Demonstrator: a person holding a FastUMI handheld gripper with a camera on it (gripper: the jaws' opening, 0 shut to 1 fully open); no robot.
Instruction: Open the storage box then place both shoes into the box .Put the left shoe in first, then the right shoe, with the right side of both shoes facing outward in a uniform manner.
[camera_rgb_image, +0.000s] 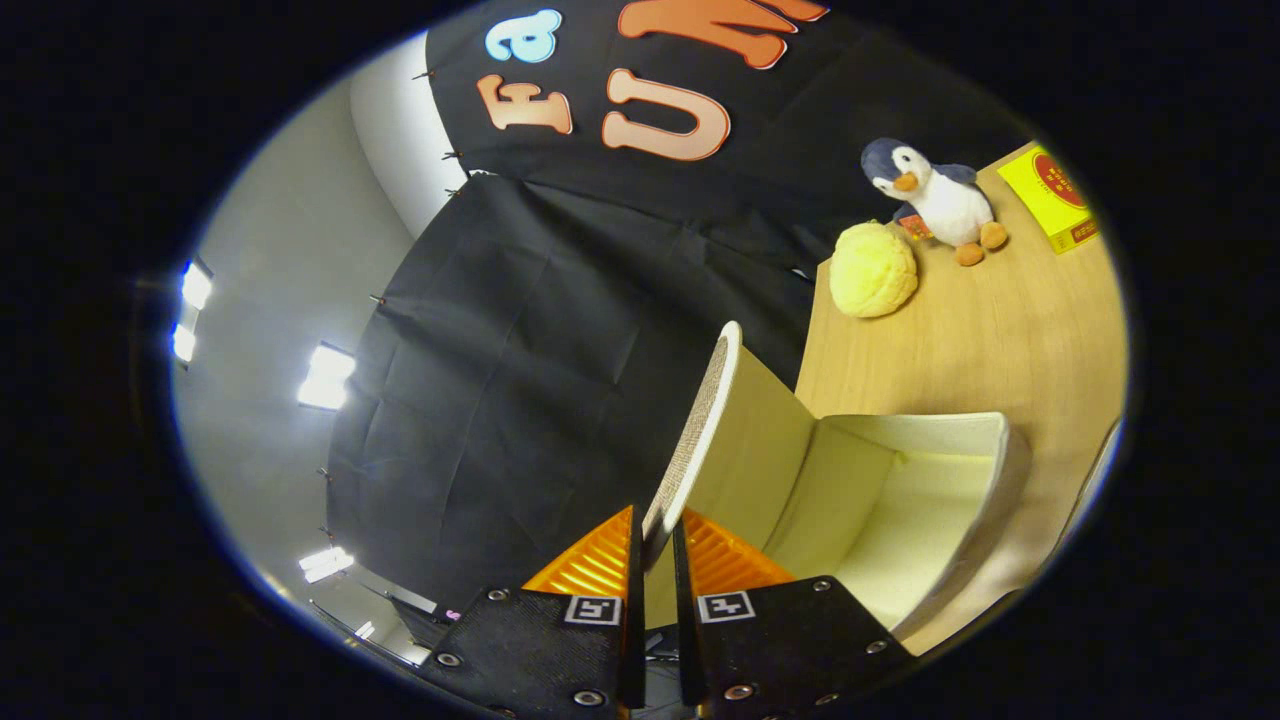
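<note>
One wooden table (1000, 330) carries everything here, seen tilted from the gripper's camera. On it sits the box (930, 500), cream inside, its interior bare. Its lid (700, 420) is swung up and stands on edge, running from between the fingers away toward the black cloth wall (520, 400). The gripper (655, 555) has that lid's near edge pinched between its two fingers, jaws drawn nearly together with only the thin panel in the gap. Beyond the box, well apart from it, a round yellow ball (874, 269) lies beside a plush penguin (935, 200). Past the penguin, a small yellow carton (1050, 198) lies flat on the table.
</note>
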